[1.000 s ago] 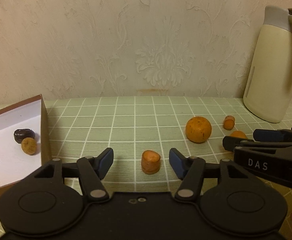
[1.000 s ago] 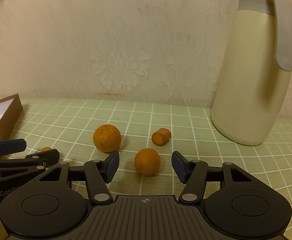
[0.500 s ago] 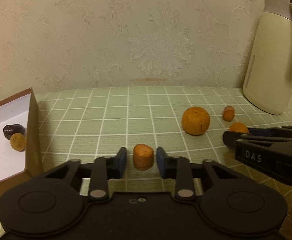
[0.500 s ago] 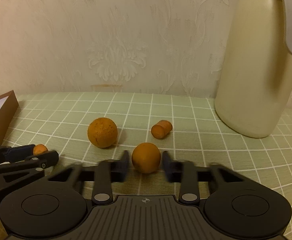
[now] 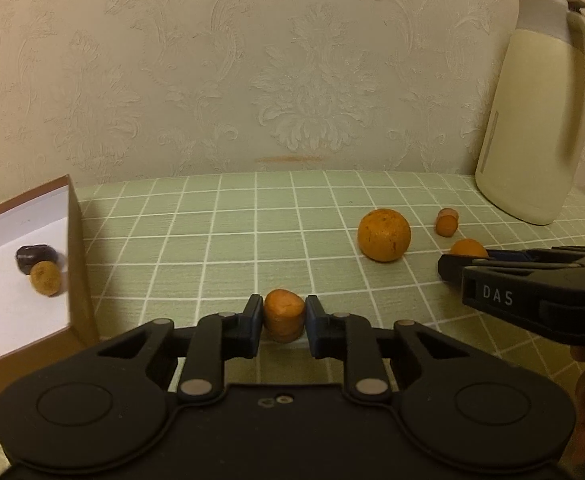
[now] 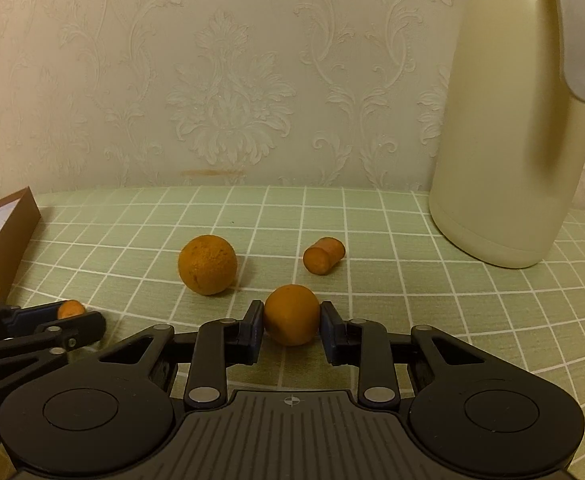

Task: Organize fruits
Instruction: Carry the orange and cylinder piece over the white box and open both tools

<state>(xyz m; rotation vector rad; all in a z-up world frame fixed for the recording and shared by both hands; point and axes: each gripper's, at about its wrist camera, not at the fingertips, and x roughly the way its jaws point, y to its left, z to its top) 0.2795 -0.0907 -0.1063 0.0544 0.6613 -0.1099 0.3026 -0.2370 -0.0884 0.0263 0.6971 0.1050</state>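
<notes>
Far left of the jug (image 5: 532, 128) sits the box (image 5: 77, 264), w/ a dark fruit (image 5: 36, 257) and a small tan fruit (image 5: 45, 277) touching inside it, prob. the drop-off spot for sorted fruit. Next, well left of the jug, the left gripper (image 5: 283, 320) is closed on a stubby orange piece (image 5: 284, 318), pads pressed on both flanks; it looks low to the surface (image 5: 228, 240), can't tell if lifted. Grip is side-on, so it should carry w/o rolling. Closer to the jug a big orange (image 5: 384, 234) rests loose, then a small orange stub (image 5: 446, 222) on its side just beside the jug's base. In front of those, the right gripper (image 6: 291, 322) is clamped on a round orange fruit (image 6: 291, 314), pads at its widest part so it won't squirt out. Both loads are gripped at once, prob. to be hauled to the box together; two fruits remain loose
</notes>
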